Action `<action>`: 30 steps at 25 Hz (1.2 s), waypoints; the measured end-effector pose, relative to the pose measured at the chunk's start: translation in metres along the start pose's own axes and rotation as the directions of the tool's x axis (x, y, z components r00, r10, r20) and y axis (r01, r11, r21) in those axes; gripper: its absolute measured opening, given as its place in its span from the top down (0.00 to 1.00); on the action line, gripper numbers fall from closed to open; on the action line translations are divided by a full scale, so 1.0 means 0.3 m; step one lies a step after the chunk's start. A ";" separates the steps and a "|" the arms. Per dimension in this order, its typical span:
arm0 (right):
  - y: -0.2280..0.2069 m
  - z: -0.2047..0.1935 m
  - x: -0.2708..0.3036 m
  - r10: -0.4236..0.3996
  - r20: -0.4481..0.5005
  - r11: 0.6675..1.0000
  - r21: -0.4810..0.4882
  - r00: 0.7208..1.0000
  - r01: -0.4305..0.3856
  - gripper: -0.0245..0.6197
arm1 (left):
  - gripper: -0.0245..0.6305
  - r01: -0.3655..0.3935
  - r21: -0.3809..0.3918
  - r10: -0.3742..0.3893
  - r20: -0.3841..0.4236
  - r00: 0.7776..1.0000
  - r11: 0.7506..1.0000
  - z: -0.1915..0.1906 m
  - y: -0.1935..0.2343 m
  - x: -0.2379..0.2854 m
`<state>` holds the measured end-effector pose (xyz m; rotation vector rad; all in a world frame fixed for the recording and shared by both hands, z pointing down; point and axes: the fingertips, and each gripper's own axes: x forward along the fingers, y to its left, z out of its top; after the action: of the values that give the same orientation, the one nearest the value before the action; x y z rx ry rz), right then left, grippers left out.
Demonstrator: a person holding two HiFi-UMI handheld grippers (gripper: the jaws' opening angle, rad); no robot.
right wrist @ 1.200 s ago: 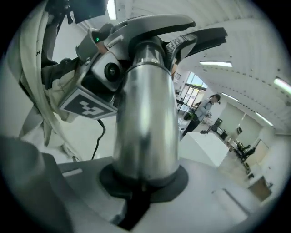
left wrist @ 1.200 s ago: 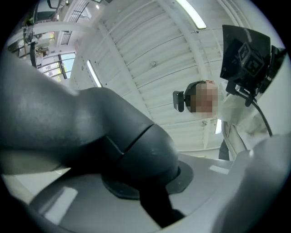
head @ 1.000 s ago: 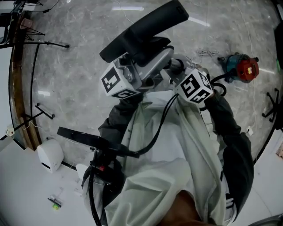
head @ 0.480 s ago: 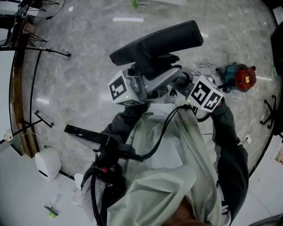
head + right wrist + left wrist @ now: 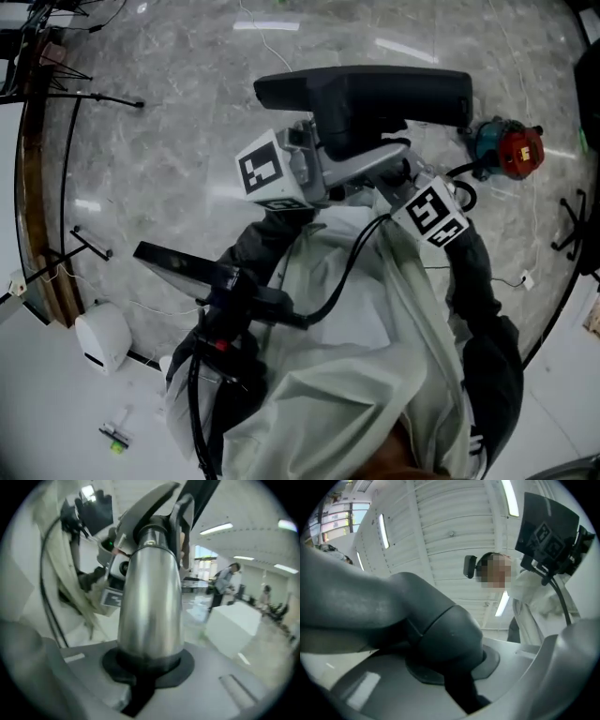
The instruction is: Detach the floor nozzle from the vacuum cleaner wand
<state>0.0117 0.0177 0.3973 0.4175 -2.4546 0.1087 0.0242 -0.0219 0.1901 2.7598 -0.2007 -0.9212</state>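
In the head view the black floor nozzle [image 5: 375, 94] is held up off the floor, lying level across the top. Its grey neck joins the silver wand [image 5: 361, 167] just below. My left gripper [image 5: 319, 159], beside its marker cube [image 5: 267, 169], is shut on the dark grey nozzle neck [image 5: 422, 620], which fills the left gripper [image 5: 454, 672] view. My right gripper [image 5: 398, 187] is shut on the silver wand [image 5: 150, 597], with the nozzle [image 5: 187, 498] at the tube's far end. The right gripper [image 5: 150, 667] has just been opening a little, with the tube still between its jaws.
A red and teal machine [image 5: 511, 145] with a cable lies on the marble floor at the right. Black stand legs [image 5: 94, 94] cross the left side. A white device [image 5: 103, 333] sits at lower left. A black rig [image 5: 206, 281] hangs on the person's chest. A white box [image 5: 234, 620] and people stand farther off.
The nozzle has swung clockwise from a slant to level and shifted right. Both marker cubes have moved right with it.
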 end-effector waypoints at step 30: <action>0.183 -0.024 -0.167 0.744 0.107 0.651 0.105 0.659 -0.752 0.90 | 0.85 0.212 -0.121 -0.214 -0.004 0.977 0.970 -0.046 -0.057 0.071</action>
<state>0.0356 0.0845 0.3738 -0.5944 -2.5193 0.6308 0.0504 -0.0073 0.1842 2.7131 0.1535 -0.9263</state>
